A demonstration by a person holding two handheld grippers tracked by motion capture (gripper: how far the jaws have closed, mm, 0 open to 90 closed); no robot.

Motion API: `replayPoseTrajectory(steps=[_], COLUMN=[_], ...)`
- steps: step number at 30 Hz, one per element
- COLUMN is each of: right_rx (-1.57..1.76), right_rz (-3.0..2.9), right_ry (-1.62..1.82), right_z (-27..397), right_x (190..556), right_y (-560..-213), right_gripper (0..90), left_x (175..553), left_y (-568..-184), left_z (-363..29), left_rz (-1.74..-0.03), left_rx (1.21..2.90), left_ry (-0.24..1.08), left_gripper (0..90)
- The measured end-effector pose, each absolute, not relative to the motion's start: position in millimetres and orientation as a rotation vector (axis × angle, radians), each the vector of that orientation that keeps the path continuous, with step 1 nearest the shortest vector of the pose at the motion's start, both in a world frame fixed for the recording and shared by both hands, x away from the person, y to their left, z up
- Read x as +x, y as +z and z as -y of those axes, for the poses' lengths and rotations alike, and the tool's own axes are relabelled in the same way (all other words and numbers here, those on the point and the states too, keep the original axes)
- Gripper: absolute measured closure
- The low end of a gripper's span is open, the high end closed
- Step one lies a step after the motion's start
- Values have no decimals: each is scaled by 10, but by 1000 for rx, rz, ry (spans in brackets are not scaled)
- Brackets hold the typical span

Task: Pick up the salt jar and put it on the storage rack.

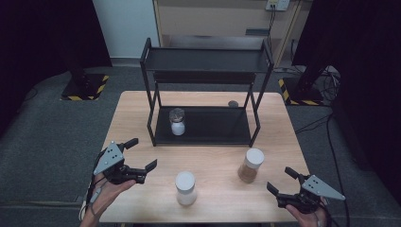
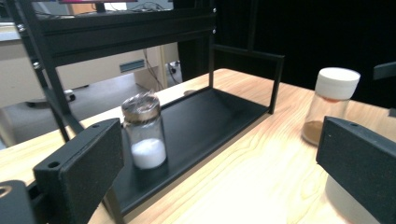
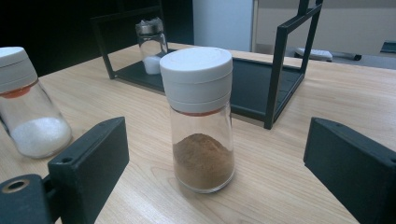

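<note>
Brown-spice shaker, white-capped, stood upright on the wooden table directly ahead of the right gripper and centred in the gap between its jaws, near but not touching. Those jaws were spread wide, with nothing held. The white-powder shaker stood upright on the table just to the right of the left gripper, whose jaws were likewise spread and empty; this shaker sat beside the gripper rather than between its jaws. Farther ahead of both tools, a metal-capped jar of white powder already rested on the lower tier of the black two-tier rack — toward the left gripper's end. A small dark round object lay on the table beyond the rack. Judged step: approach before a grasp. The next move would call for advancing the right gripper until its jaws flanked the brown-spice shaker below the cap, then closing squarely — an off-centre pinch could tip it.
</note>
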State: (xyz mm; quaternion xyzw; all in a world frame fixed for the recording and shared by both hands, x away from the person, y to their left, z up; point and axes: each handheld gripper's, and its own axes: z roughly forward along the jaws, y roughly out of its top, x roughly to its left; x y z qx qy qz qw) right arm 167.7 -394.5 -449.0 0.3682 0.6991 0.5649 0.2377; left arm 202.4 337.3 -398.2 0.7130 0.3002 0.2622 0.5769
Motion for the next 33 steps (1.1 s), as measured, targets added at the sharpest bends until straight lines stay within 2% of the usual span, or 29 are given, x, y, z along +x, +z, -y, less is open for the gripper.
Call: replayPoseTrajectory(steps=[33], right_rx=[1009], right_rz=[-1920], right_ry=[1542], right_z=[3933], right_x=[1676], right_y=[-4485], right_gripper=[71], left_x=[1707], left_y=[-4668], left_z=[-3649], left_rz=[-870], left_rx=[1653], left_ry=[621], left_gripper=[7])
